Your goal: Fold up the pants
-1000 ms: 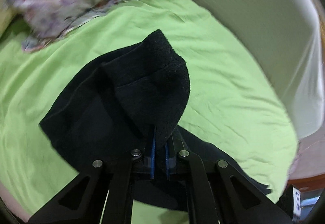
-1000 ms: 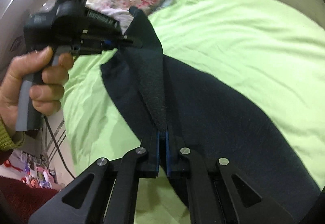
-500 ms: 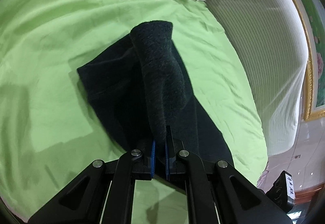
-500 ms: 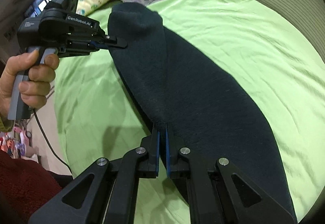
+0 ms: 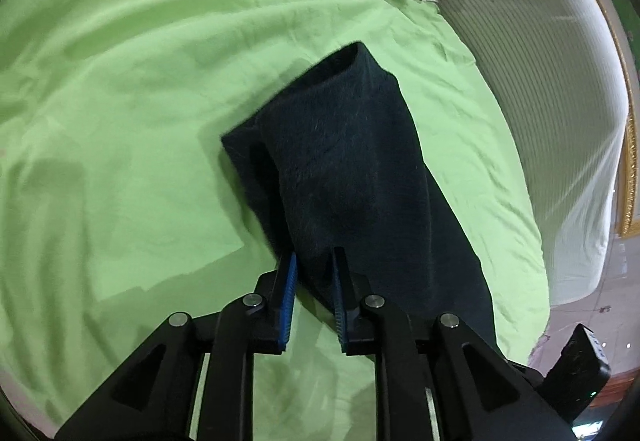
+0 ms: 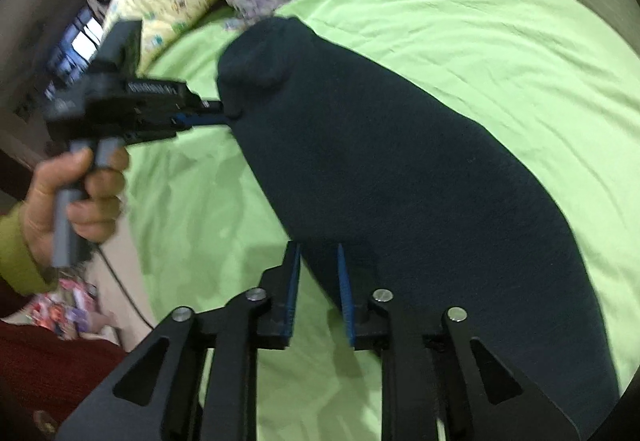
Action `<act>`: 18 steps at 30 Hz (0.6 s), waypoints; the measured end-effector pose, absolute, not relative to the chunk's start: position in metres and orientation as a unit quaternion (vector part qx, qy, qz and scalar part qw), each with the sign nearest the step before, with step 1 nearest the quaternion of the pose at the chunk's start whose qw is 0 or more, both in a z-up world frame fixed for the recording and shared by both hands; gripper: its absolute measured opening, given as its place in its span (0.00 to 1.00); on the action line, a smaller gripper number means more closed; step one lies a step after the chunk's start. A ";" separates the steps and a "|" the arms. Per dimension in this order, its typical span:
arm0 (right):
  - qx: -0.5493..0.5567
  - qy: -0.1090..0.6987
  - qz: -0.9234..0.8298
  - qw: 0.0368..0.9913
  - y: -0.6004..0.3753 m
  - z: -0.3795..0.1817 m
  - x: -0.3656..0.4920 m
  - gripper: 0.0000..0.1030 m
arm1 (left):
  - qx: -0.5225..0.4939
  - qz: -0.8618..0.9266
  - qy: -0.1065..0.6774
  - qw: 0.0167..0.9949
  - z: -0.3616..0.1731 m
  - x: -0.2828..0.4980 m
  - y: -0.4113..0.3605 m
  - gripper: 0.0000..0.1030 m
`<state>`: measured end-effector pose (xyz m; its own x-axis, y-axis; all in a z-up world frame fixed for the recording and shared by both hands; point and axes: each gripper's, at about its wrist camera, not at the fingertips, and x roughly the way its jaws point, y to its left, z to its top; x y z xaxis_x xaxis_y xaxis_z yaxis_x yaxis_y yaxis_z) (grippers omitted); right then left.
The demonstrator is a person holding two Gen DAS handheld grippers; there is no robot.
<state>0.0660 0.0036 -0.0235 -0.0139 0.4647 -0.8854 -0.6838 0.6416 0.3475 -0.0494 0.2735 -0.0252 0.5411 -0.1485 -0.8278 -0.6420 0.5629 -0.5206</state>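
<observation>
Fold laid down: pants [image 5: 360, 177] lie doubled on the bed [image 5: 120, 101]. Left gripper [image 5: 314, 283] and right gripper [image 6: 318, 279] jaws apart, cloth edge between. Next: back out, regrip for second fold.

The left tool [image 5: 313, 273] has its jaws parted, blue pads [image 5: 289, 305] facing each other across a clear gap. The right tool [image 6: 318, 273] is parted likewise. Seen from the right wrist, the left hand [image 6: 76, 197] wraps the left tool's grey grip, to the left of the right tool.
</observation>
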 end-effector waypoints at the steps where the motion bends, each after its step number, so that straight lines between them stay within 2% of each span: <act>1: -0.085 0.579 0.414 0.697 0.002 -0.022 0.066 0.26 | -0.435 0.168 0.452 0.760 -0.022 -0.051 0.274 0.28; 3: -0.062 0.575 0.409 0.706 -0.004 -0.017 0.072 0.27 | -0.425 0.179 0.456 0.761 -0.017 -0.051 0.277 0.47; 5: -0.041 0.572 0.400 0.715 -0.010 -0.014 0.078 0.27 | -0.415 0.191 0.463 0.759 -0.013 -0.051 0.280 0.60; 12: 0.035 0.565 0.318 0.761 -0.049 -0.011 0.138 0.27 | -0.422 0.203 0.477 0.744 -0.019 -0.045 0.296 0.62; 18: 0.036 0.581 0.301 0.755 -0.046 -0.027 0.182 0.28 | -0.426 0.210 0.490 0.731 -0.033 -0.038 0.309 0.62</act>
<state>0.1815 -0.0456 -0.0269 0.1432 0.4964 -0.8562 -0.4130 0.8162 0.4041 -0.0376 0.3093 -0.0325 0.4318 -0.1107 -0.8952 -0.7249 0.5480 -0.4174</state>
